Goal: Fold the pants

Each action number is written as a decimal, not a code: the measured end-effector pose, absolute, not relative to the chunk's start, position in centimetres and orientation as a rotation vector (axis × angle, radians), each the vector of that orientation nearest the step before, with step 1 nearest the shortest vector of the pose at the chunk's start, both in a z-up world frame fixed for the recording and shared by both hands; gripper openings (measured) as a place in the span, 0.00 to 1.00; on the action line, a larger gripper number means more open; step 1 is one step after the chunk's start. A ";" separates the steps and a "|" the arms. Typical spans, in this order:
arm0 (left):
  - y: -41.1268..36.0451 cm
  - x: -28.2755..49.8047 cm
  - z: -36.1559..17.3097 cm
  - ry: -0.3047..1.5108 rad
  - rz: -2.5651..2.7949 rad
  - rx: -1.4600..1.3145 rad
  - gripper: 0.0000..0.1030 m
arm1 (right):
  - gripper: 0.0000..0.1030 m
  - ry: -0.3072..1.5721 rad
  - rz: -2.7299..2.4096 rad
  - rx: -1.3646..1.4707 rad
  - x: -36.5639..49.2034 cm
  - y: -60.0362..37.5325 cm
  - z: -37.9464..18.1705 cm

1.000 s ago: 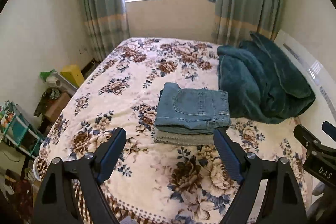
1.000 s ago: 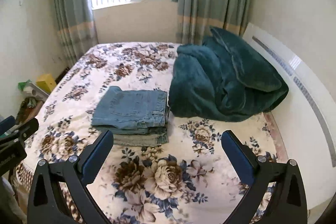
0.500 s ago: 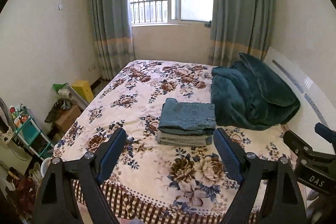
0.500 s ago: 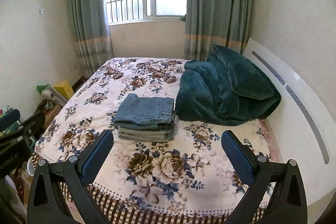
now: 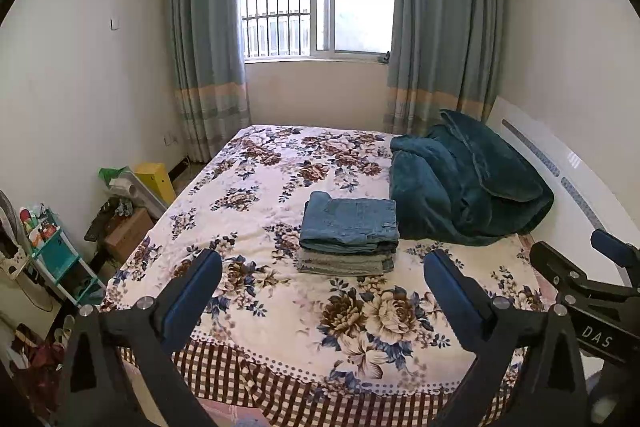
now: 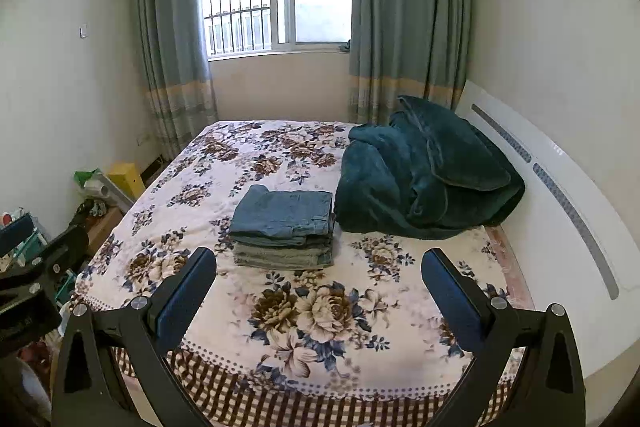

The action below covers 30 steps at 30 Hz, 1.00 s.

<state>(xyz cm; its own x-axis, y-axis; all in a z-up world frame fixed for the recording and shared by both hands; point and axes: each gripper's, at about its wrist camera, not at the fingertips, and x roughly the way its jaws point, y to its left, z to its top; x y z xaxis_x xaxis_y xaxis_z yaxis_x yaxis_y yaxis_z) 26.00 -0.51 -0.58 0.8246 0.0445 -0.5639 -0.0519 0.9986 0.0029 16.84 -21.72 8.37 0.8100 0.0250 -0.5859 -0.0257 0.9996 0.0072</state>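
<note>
Folded blue jeans (image 5: 349,223) lie on top of a folded grey-green pair of pants (image 5: 345,263) in a neat stack in the middle of the floral bed (image 5: 256,211). The stack also shows in the right wrist view (image 6: 284,215). My left gripper (image 5: 322,291) is open and empty, held back beyond the foot edge of the bed. My right gripper (image 6: 320,287) is open and empty too, at about the same distance from the stack. Neither touches the pants.
A rumpled teal blanket (image 5: 464,183) lies right of the stack against the white headboard (image 5: 568,183). Left of the bed stand a yellow box (image 5: 154,179), a cardboard box (image 5: 128,235) and a small teal shelf (image 5: 56,259). Window and curtains are at the far wall.
Both grippers have drawn back and up from the bed, so the stack looks smaller and the bed's foot edge and the window now show. The pants have not moved.
</note>
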 end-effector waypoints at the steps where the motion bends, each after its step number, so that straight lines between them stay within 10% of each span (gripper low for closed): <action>1: -0.4 25.7 -0.5 0.596 0.057 -0.012 1.00 | 1.00 0.623 0.029 -0.003 17.0 -21.6 8.5; 30: 0.7 24.6 -0.7 0.599 0.106 -0.020 1.00 | 1.00 0.636 0.051 -0.015 18.4 -20.3 8.6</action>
